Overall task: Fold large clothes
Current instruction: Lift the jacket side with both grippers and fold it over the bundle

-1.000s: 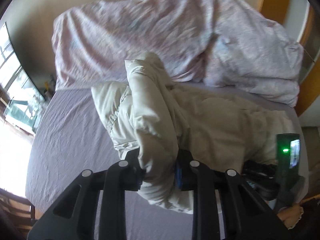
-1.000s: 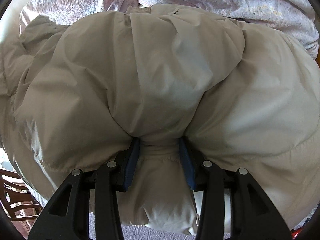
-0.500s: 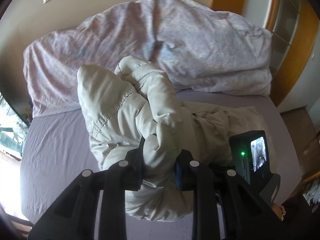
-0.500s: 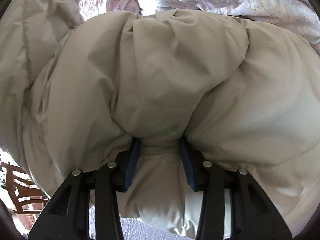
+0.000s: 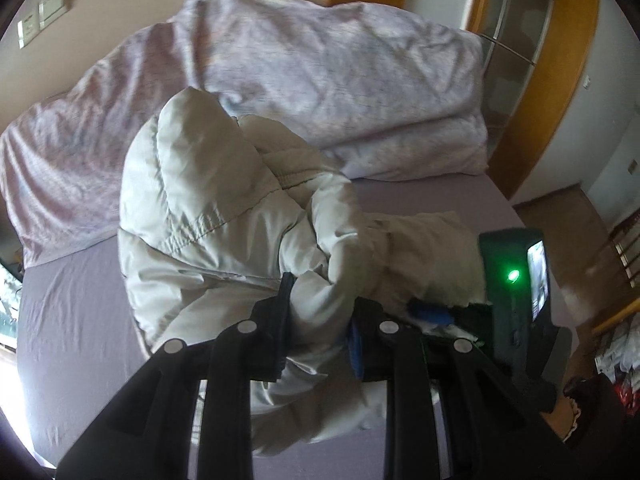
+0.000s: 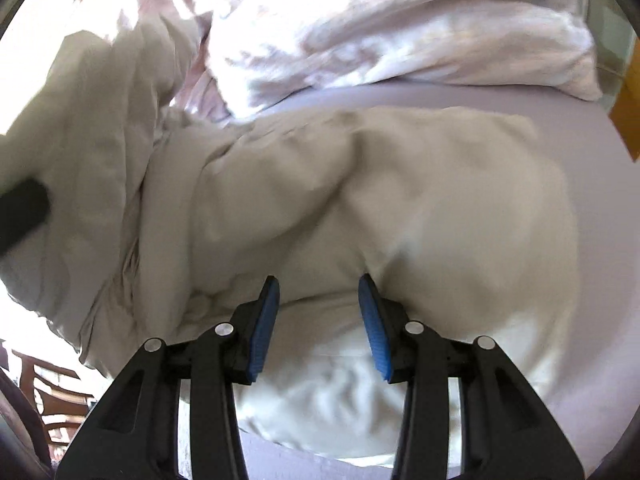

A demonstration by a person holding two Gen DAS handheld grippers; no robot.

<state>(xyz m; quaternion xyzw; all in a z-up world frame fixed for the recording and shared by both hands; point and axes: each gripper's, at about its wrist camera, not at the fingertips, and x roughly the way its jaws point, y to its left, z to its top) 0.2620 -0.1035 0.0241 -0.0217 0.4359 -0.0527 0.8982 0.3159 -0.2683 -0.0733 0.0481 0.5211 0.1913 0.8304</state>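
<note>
A cream puffy jacket (image 5: 224, 208) lies bunched on the lilac bed sheet (image 5: 72, 320). My left gripper (image 5: 320, 320) is shut on a thick fold of it, and the quilted part rises in a hump beyond the fingers. The right gripper (image 5: 516, 280) shows close on the right in the left wrist view, with a green light on its body. In the right wrist view the jacket (image 6: 400, 200) spreads flatter over the bed sheet (image 6: 600, 240). There my right gripper (image 6: 318, 300) pinches a wide fold at its tips, the blue pads (image 6: 266, 320) partly bare.
A pale pink duvet (image 5: 320, 80) is heaped along the head of the bed and also shows as the duvet (image 6: 400, 32) in the right wrist view. A wooden door frame (image 5: 560, 80) stands right of the bed. A wooden chair (image 6: 48, 392) is at lower left. A person's hand (image 5: 564, 424) is at lower right.
My left gripper has carried its fold of the jacket rightwards, close to the right gripper. In the right wrist view the jacket has dropped away and flattened, so more of the sheet shows.
</note>
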